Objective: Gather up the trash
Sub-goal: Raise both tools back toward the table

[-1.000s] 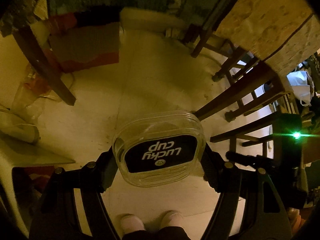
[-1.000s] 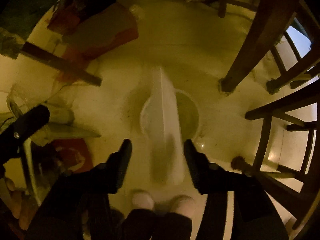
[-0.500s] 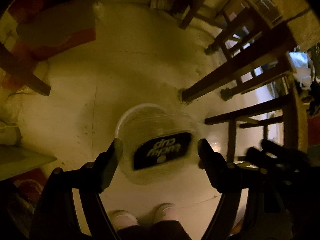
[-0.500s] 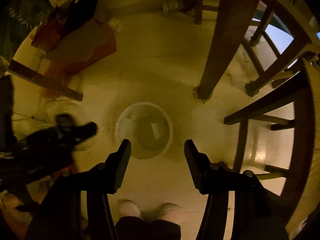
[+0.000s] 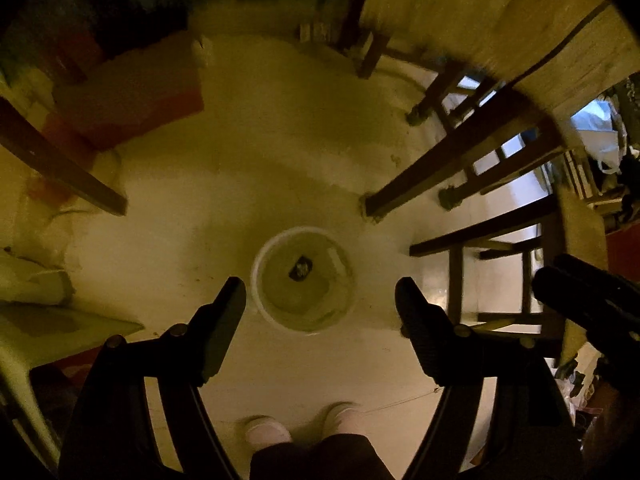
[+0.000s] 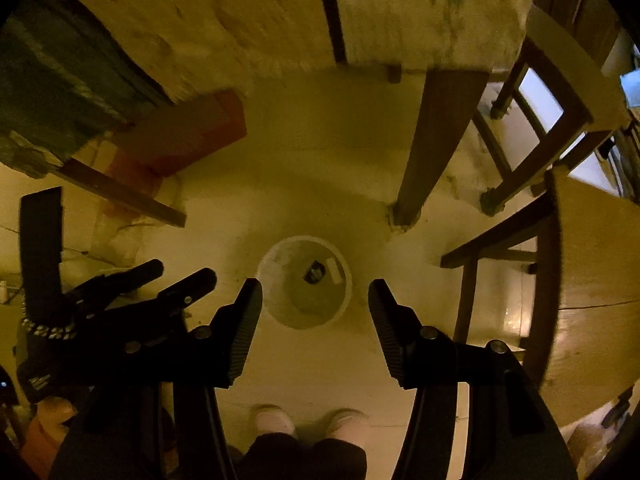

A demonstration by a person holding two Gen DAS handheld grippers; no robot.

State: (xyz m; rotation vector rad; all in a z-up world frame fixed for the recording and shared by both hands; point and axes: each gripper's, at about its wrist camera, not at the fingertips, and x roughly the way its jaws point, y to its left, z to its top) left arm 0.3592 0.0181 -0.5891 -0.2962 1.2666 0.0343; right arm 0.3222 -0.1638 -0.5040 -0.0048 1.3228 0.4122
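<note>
While the white bucket point(image 5: 303, 280) is sitting on the floor as the trash bin, the left gripper point(image 5: 320, 308) and right gripper point(image 6: 315, 306) are both hanging above it with jaws apart, gripping nothing.

Dim yellow light, soft blur, fisheye warp (dark vignette at edges).

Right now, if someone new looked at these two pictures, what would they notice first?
First the round white bin on the pale floor, straight below both grippers, with a dark-labelled clear cup lying inside. Next, the open, empty left gripper and right gripper framing it. Dark wooden chair legs stand close on the right.
</note>
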